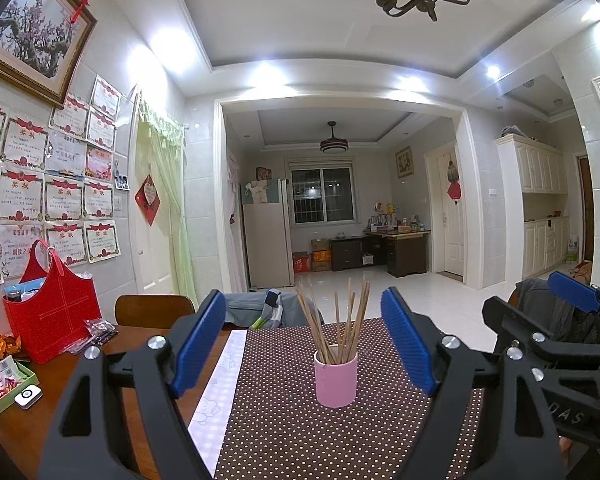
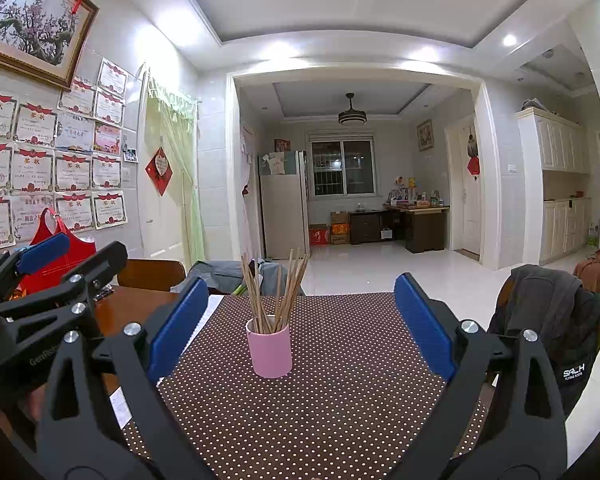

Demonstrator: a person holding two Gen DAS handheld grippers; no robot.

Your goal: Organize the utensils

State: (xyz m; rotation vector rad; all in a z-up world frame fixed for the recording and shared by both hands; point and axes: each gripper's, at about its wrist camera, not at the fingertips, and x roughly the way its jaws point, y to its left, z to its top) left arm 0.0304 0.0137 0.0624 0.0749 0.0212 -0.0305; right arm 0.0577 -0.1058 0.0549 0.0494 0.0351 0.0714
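A pink cup [image 1: 335, 378] stands upright on the brown polka-dot cloth [image 1: 292, 432] and holds several wooden chopsticks [image 1: 336, 328]. My left gripper [image 1: 304, 320] is open and empty, its blue pads set wide apart, with the cup a little way ahead between them. The same cup [image 2: 269, 349] and chopsticks [image 2: 274, 292] show in the right wrist view. My right gripper [image 2: 302, 306] is open and empty too, short of the cup. Each gripper shows at the edge of the other's view: the right one [image 1: 548, 312], the left one [image 2: 68, 258].
A red bag [image 1: 50, 316], snack packets [image 1: 96, 332] and a green box [image 1: 4, 388] sit on the wooden table at the left. A chair [image 1: 154, 310] stands at the far side. A chair with a dark jacket [image 2: 552, 320] stands at the right.
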